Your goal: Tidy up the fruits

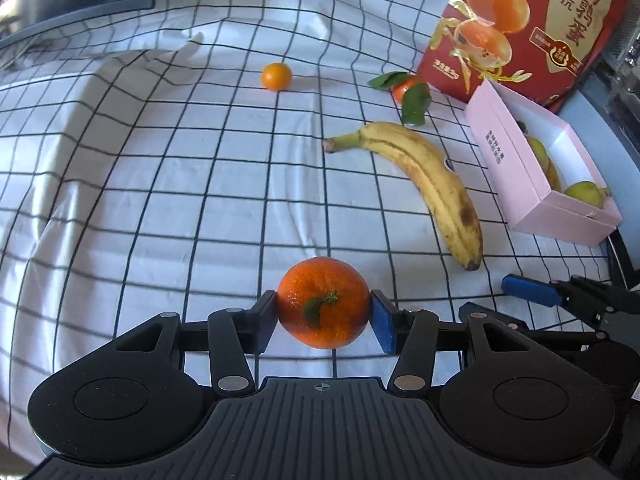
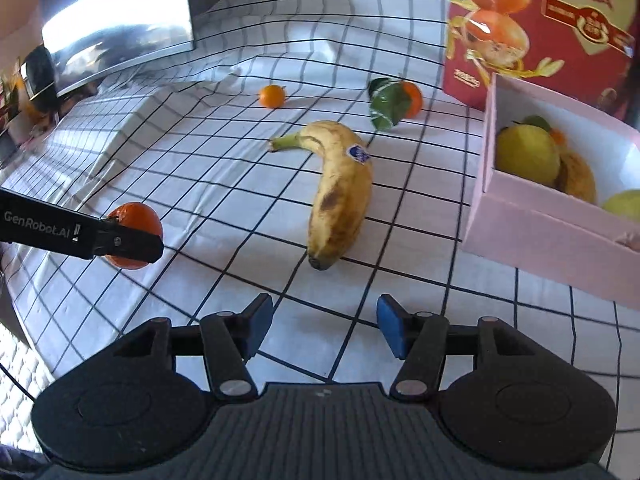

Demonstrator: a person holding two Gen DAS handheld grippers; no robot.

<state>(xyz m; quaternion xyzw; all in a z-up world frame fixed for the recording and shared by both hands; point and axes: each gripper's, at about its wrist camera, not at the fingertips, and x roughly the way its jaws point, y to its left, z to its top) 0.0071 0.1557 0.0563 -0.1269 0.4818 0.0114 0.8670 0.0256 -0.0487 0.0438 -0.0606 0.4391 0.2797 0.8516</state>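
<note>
- Pink box (image 2: 532, 236) open at the right edge of the checked cloth (image 1: 160, 200); inside, two yellow-green round fruits (image 2: 526, 154) and part of a second banana (image 2: 578, 178).
- Red carton (image 1: 532, 20) printed with halved oranges standing just behind the pink box.
- Banana (image 1: 424, 176) flat on the cloth beside the box, long axis slanting, stem (image 1: 340, 142) toward the far left, dark tip toward the near side, blue sticker on the skin.
- Left gripper (image 1: 323, 316) clamped on a big orange (image 1: 323, 303), pads pressing both sides, green stalk facing the camera, near the front left.
- Right gripper (image 2: 325, 326) parted, nothing between the blue pads (image 2: 390, 326), above bare cloth.
- Small orange (image 1: 276, 76) alone farther back; leafy orange (image 1: 406, 88) near the carton.
- Wrinkled white cloth with black grid; dark screen (image 2: 120, 20) behind at the left.
</note>
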